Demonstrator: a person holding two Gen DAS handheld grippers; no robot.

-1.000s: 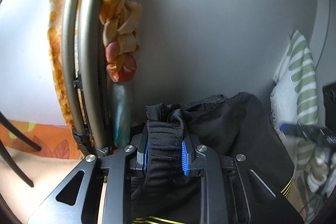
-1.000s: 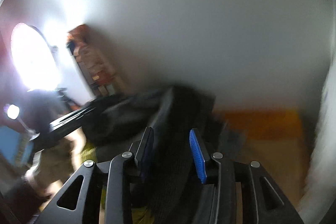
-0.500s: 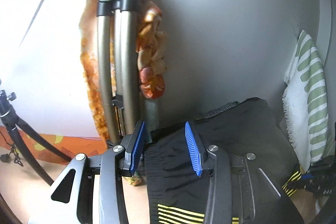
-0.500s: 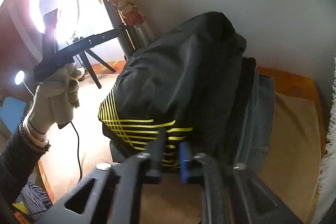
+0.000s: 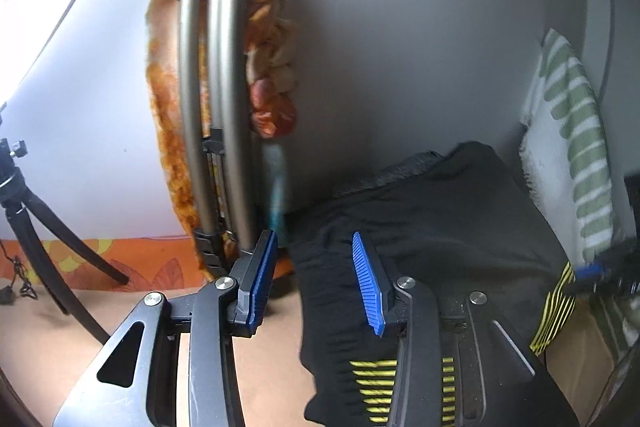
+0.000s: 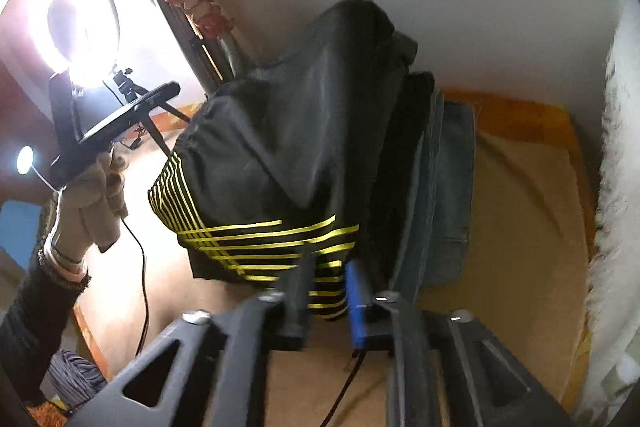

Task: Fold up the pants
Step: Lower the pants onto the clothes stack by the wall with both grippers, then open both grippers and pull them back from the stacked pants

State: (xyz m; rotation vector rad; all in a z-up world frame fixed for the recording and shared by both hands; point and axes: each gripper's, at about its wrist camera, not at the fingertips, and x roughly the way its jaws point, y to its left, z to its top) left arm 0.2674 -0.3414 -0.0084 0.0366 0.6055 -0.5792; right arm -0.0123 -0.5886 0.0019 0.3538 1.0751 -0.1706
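The left wrist camera sits low and close, looking along its blue fingers (image 5: 366,287) at the wall. The right wrist camera looks more steeply down. Both see the black pants (image 5: 432,227) (image 6: 288,131) and the folded tripod (image 5: 212,99) (image 6: 188,39), upper left.

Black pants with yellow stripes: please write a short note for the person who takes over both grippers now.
Left gripper: open, nothing between the pads, at the waistband edge of the black pants.
Right gripper: jaws have just been opening; the striped hem lies between them, and I cannot tell whether the pads press on it.
Pants: folded bundle lying on a stack of folded clothes, with jeans beneath, against the wall.
Done: pants appear folded and placed on the stack.
Left: draw both grippers clear; tidy the hem if it shifts.
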